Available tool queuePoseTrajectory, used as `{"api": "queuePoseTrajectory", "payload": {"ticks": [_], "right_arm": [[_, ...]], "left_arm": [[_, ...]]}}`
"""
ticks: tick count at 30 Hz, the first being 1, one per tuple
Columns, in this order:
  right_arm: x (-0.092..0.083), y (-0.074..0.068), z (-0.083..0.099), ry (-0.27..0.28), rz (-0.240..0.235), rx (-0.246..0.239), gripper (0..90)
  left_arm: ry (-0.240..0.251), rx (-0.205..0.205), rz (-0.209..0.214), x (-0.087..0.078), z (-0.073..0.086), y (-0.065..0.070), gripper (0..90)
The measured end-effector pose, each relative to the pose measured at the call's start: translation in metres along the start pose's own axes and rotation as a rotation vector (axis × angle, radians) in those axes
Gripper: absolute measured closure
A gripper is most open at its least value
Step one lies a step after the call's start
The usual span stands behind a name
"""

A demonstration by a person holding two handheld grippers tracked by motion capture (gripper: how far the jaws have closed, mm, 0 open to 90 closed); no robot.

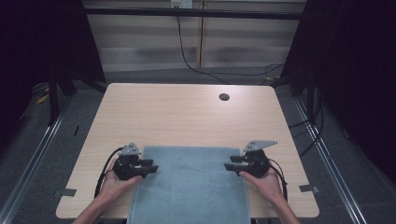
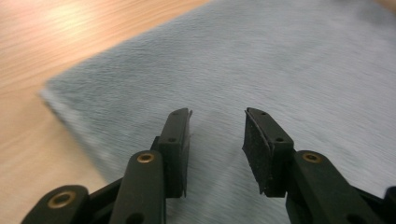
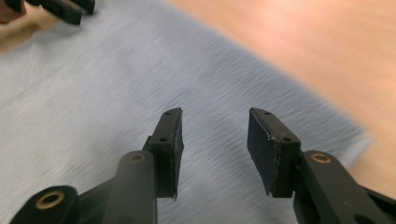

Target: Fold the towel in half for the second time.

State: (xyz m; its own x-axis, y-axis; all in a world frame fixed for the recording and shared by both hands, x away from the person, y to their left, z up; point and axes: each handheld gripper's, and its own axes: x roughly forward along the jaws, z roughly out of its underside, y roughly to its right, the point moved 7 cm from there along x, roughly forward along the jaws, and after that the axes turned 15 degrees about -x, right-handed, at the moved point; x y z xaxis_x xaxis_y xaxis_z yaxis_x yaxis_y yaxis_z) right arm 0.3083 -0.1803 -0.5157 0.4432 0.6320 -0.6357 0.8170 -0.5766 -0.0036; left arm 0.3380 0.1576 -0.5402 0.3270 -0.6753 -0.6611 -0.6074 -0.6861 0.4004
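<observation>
Grey-blue towel (image 1: 191, 184) spread flat on the wooden table (image 1: 187, 116), between both tools. Left gripper (image 1: 150, 166) over its left edge, jaws apart, nothing clamped. Right gripper (image 1: 232, 163) over its right edge, jaws likewise apart and empty, pointing inward across the cloth.

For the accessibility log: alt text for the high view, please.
A person's hands hold the left gripper and right gripper, jaws open, at opposite far corners of a blue-grey towel lying flat on a wooden table.
</observation>
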Motion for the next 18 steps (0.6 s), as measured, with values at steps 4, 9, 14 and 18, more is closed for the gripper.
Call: {"api": "queuePoseTrajectory", "payload": {"ticks": [4,9,14,18], "right_arm": [[0.002,0.031,-0.008,0.029,0.047,-0.006,58.0],[0.019,0.057,-0.005,-0.015,0.062,0.014,55.3],[0.031,0.071,0.005,-0.024,0.076,0.050,48.6],[0.039,0.073,0.012,-0.051,0.074,0.043,47.5]], "left_arm": [[-0.009,0.019,-0.004,0.003,0.002,-0.001,63.3],[-0.005,0.036,-0.014,0.003,0.006,-0.001,63.3],[-0.004,0.041,-0.010,0.003,0.006,-0.001,63.2],[-0.005,0.021,0.013,0.003,0.005,-0.003,63.3]]}}
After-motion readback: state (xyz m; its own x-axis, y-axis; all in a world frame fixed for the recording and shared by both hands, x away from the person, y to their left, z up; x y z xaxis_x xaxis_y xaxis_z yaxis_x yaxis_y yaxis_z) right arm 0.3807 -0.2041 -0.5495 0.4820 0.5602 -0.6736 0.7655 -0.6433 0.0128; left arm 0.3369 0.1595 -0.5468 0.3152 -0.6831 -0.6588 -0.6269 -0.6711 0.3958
